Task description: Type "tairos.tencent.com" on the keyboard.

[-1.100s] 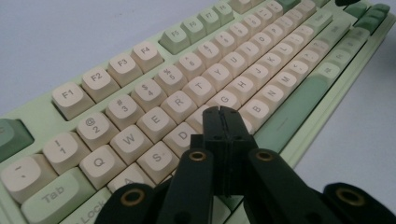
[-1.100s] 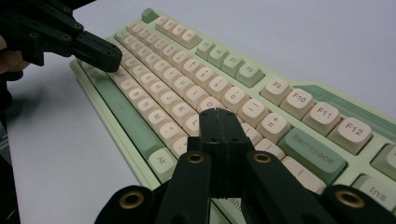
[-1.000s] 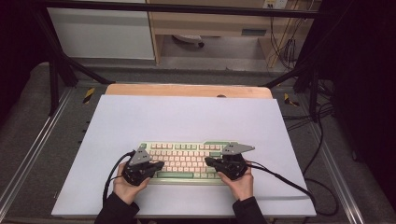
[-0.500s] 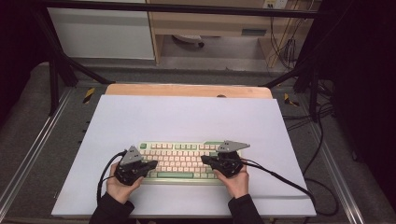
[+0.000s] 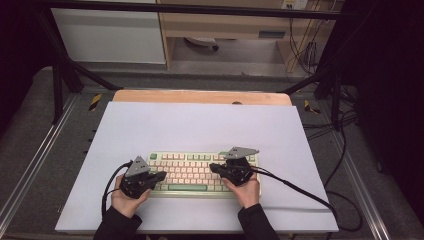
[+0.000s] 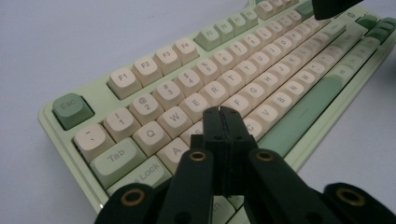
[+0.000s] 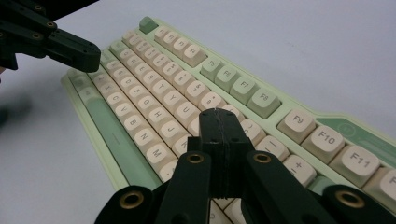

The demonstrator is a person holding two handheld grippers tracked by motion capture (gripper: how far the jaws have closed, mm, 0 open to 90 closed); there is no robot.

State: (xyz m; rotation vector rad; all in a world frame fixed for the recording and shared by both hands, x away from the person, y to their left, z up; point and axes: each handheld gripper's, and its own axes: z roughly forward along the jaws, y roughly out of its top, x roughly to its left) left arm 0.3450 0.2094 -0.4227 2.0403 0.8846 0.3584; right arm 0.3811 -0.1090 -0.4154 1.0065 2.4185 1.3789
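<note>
White sheeting covers the tabletop [image 5: 200,125], and a strip of bare wood shows along its far edge. At the near edge, two dark-sleeved forearms come in from below, each hand gripping a black tool. The left gripper [image 5: 161,176] sits at the near left corner of the keyboard [image 5: 192,170], its fingers [image 6: 219,126] pressed together with nothing between them; in the left gripper view the joined tips hang over the letter rows, just past the A key and near the near row of letters, though whether they touch a key cannot be told. The right gripper [image 5: 212,167] lies toward the right part of the keyboard, pointing left across the keys, and its fingers [image 7: 218,126] are likewise closed on nothing, their tips poised above the keys to the right of the J and M region in the right gripper view. A black cable [image 5: 300,192] trails from that gripper off to the near right. The keyboard itself is pale green with cream keycaps, darker green function keys and space bar, and it lies flat on the near half of the tabletop, long side running left to right, roughly centred. Beyond the tabletop, a grey floor, a white cabinet [image 5: 110,35] at far left and a wooden shelf unit [image 5: 225,25] stand in dim light.
</note>
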